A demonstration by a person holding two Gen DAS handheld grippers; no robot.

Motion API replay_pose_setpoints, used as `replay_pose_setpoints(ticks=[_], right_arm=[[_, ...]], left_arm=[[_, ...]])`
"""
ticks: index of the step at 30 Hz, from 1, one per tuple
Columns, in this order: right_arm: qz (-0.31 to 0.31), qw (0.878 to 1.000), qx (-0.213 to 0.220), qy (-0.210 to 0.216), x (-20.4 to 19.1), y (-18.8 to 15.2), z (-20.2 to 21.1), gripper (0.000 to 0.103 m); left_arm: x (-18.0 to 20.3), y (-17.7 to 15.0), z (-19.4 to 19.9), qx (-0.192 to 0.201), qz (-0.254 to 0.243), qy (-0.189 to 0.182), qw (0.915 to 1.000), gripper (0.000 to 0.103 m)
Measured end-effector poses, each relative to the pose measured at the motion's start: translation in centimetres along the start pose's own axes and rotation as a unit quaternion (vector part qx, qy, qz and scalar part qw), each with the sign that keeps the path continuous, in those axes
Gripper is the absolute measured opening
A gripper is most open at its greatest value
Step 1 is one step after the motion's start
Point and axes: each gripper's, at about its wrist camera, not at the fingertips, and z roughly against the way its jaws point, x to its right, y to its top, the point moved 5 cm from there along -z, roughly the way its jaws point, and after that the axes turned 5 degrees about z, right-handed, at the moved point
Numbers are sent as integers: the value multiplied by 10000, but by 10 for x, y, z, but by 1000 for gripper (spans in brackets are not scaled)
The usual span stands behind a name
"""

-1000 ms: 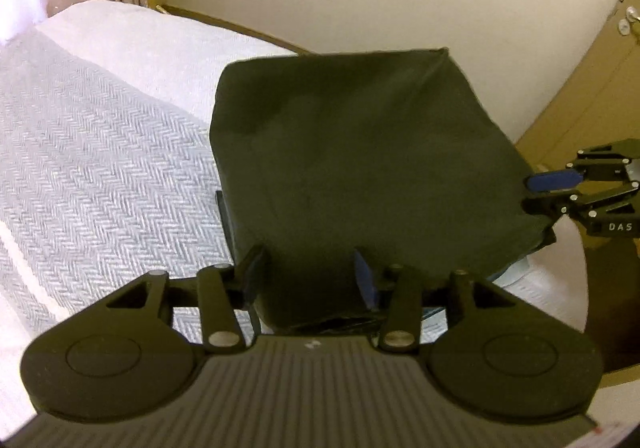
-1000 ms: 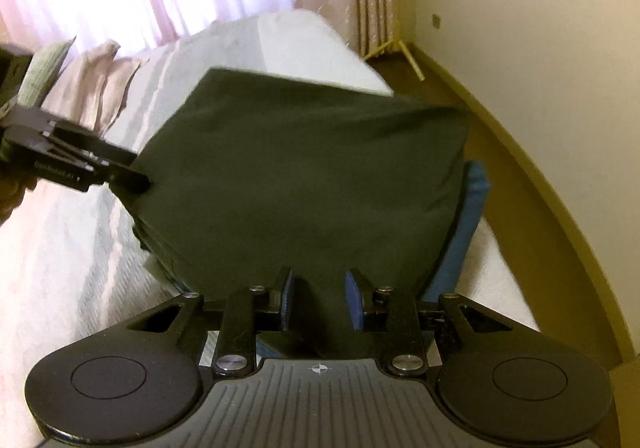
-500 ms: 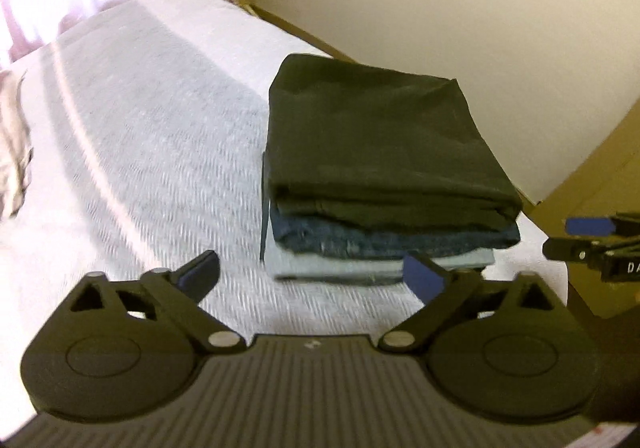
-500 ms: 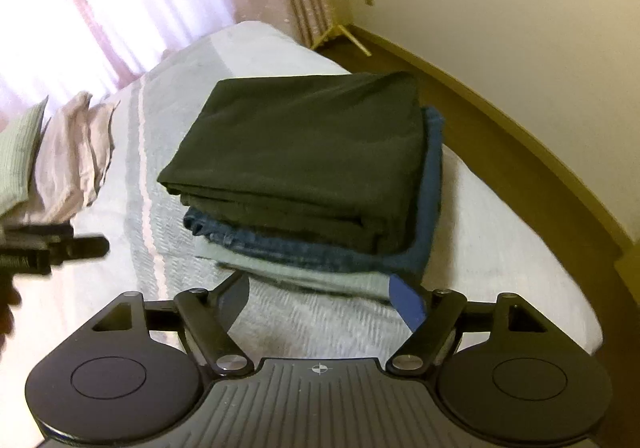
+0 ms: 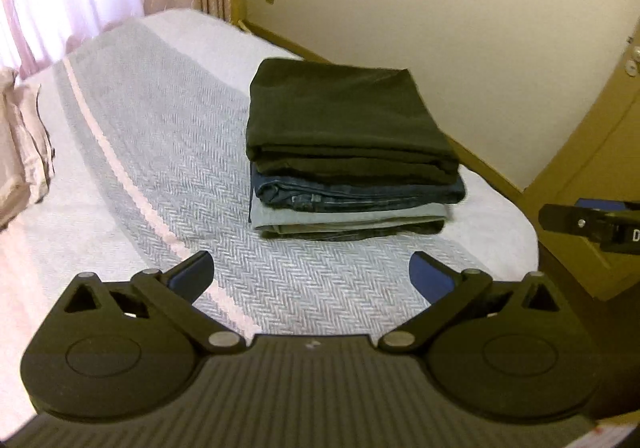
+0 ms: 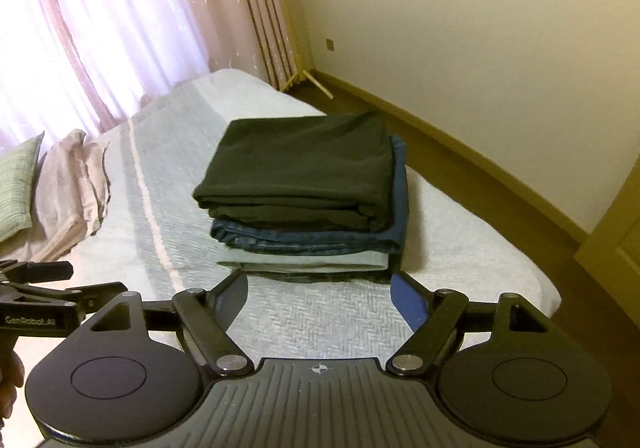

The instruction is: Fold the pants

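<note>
Folded dark green pants (image 5: 340,116) (image 6: 300,172) lie on top of a stack, over dark blue jeans (image 5: 360,192) (image 6: 312,238) and a pale blue pair (image 5: 352,218) (image 6: 304,260), near the bed's foot corner. My left gripper (image 5: 312,274) hangs open above the bedspread, well short of the stack, nothing between its blue pads. My right gripper (image 6: 318,294) is open too, also clear of the stack and empty. Each gripper shows at the edge of the other's view: the right gripper (image 5: 588,222) at the right edge, the left gripper (image 6: 44,294) at the left.
The bed (image 5: 160,152) has a grey herringbone cover with a pale stripe. Pillows (image 6: 60,192) lie at the left. Curtains (image 6: 100,20) hang behind the bed. A cream wall (image 6: 460,48) and wooden floor (image 6: 460,156) run along the right, with a cabinet (image 5: 592,168) near the corner.
Both grippers let go of the dark green pants, opened wide and drew back and up. The pants now rest flat on the stack.
</note>
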Motion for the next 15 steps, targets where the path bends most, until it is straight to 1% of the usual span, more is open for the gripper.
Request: replay_pose_setpoints(ticks=[6, 11, 15], right_arm=[[-29, 10000, 46, -66, -21, -19, 24, 76], [-25, 9999, 40, -103, -32, -33, 33, 76], [-28, 9999, 37, -154, -37, -40, 38, 76]], left_arm=[[-3, -19, 33, 107, 139, -7, 9998, 102], [-4, -31, 46, 163, 184, -34, 9997, 102], [-2, -37, 54, 276, 148, -135, 9994, 102]])
